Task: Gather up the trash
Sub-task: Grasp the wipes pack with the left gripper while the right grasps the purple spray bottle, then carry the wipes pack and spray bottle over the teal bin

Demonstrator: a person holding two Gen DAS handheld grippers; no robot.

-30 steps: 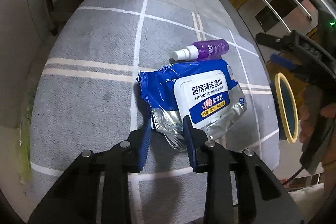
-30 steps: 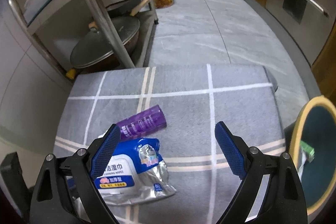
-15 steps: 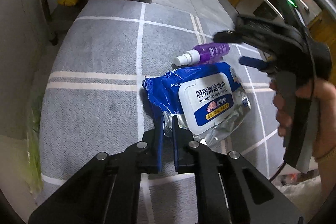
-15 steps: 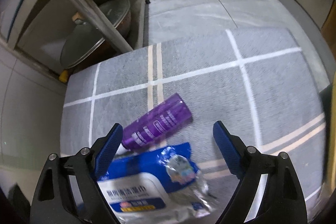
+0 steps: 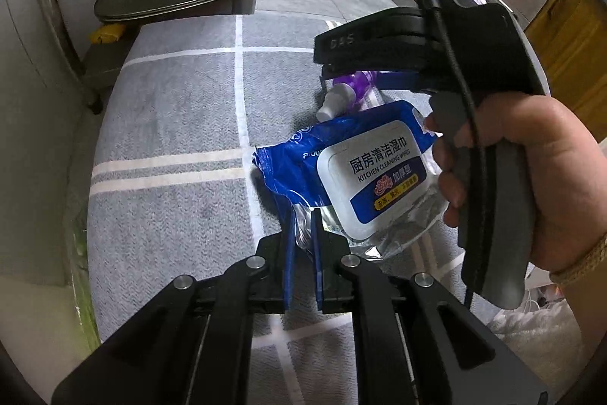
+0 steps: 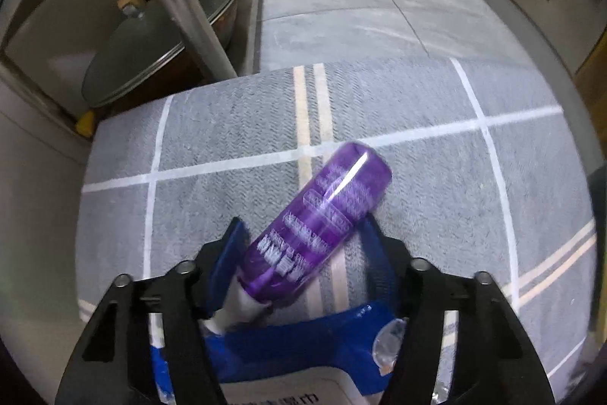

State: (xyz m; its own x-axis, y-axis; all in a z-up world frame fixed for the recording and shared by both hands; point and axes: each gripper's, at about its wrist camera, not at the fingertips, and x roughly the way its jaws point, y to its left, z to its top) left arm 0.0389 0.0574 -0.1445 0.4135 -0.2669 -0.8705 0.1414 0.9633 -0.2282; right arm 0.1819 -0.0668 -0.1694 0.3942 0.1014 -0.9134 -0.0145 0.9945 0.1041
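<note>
Left claw (image 5: 303, 234) clamped on crinkled corner of wipes pack (image 5: 364, 173), lying on grey rug (image 5: 170, 124). Right claw (image 6: 303, 249) open, straddling purple bottle (image 6: 318, 222) just beyond. Best centred on barrel before closing; slick cylinder, likely to squirt sideways.

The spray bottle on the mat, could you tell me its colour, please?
Purple with a white nozzle; the spray bottle shows best in the right wrist view.

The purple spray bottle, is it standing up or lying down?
Lying down: the purple spray bottle rests on its side on the grey mat, between the right gripper's fingers.
</note>
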